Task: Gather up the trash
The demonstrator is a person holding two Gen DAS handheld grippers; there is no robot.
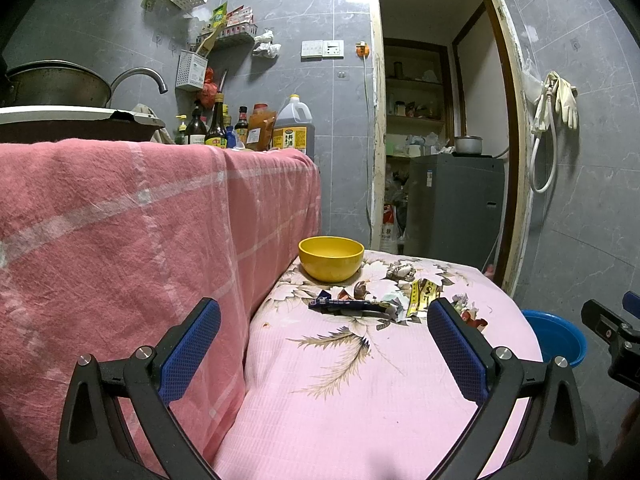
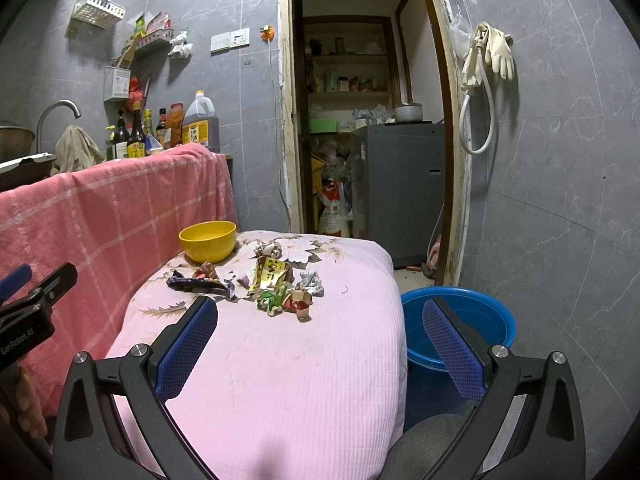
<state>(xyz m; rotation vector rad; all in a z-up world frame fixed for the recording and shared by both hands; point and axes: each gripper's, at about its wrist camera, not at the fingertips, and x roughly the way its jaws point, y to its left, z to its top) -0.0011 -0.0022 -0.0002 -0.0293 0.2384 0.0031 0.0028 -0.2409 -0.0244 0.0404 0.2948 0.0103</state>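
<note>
both the left tongs and right tongs hung released and empty over the pink bench, while the wrappers, light, crinkly and slippery, lay near its far edge beside the yellow bowl, probably best pinched at a raised fold.

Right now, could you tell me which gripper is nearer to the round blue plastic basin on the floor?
Right. The right gripper hovers over the pink quilt's edge, its right finger overlapping the round blue plastic basin. The left gripper is farther left, over the quilt beside the pink checked cloth.
</note>
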